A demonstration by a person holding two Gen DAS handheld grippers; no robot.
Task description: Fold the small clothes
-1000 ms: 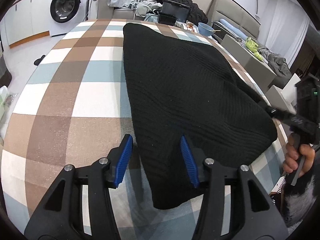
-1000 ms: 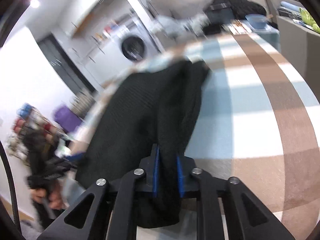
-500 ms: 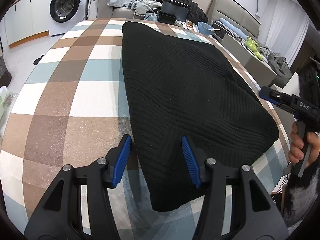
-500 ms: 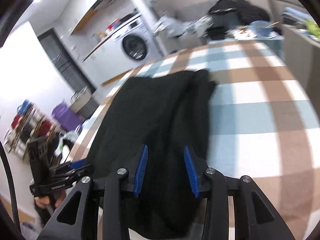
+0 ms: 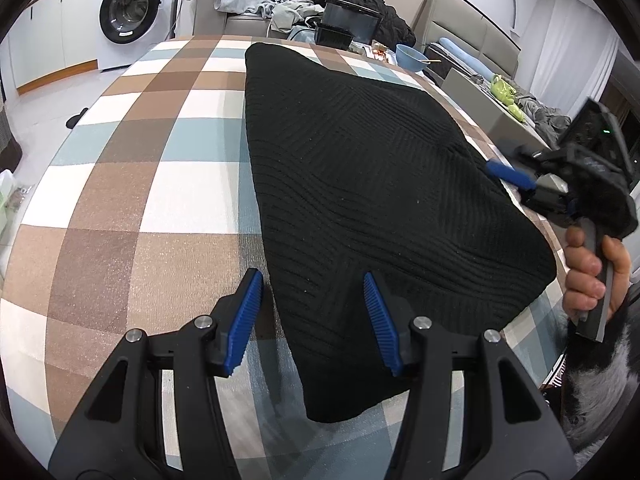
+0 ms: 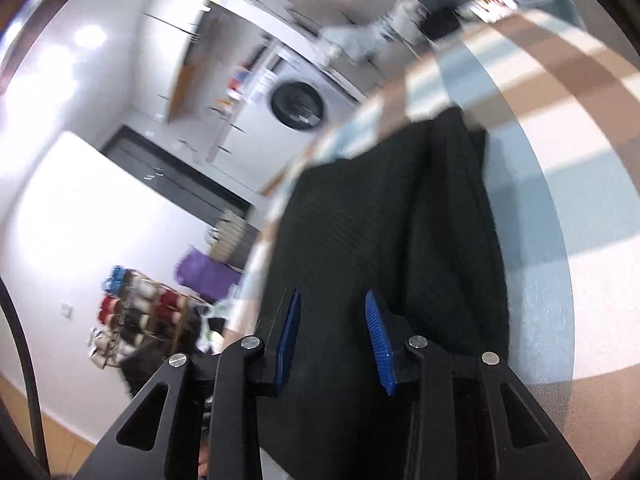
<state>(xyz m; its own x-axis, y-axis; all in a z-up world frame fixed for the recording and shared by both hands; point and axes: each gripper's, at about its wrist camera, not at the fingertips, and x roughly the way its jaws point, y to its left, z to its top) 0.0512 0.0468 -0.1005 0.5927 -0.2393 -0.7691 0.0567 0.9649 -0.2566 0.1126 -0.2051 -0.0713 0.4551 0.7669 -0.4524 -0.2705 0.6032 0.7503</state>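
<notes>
over the black knit garment [image 5: 360, 184] both hand-held grippers, left [image 5: 312, 320] and right [image 6: 332, 336], gape empty, the right's jaws just narrowing.

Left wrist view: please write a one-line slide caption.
Open left tool hovers over black knitted garment lying on checked tablecloth.

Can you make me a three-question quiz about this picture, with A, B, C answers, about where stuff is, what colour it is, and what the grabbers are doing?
1. Where does the black knit garment lie?
A. On the checked table
B. On the floor
C. Inside the washing machine

2. What colour are the pads on the left gripper?
A. Red
B. Blue
C. Green

3. What is the right gripper doing?
A. Clamped shut on the garment
B. Holding a bowl
C. Open, gripping nothing

Answers:
1 A, the garment is spread over the checked cloth.
2 B, both ribbed pads are blue.
3 C, its jaws stand apart over the fabric; they have just closed slightly.
</notes>
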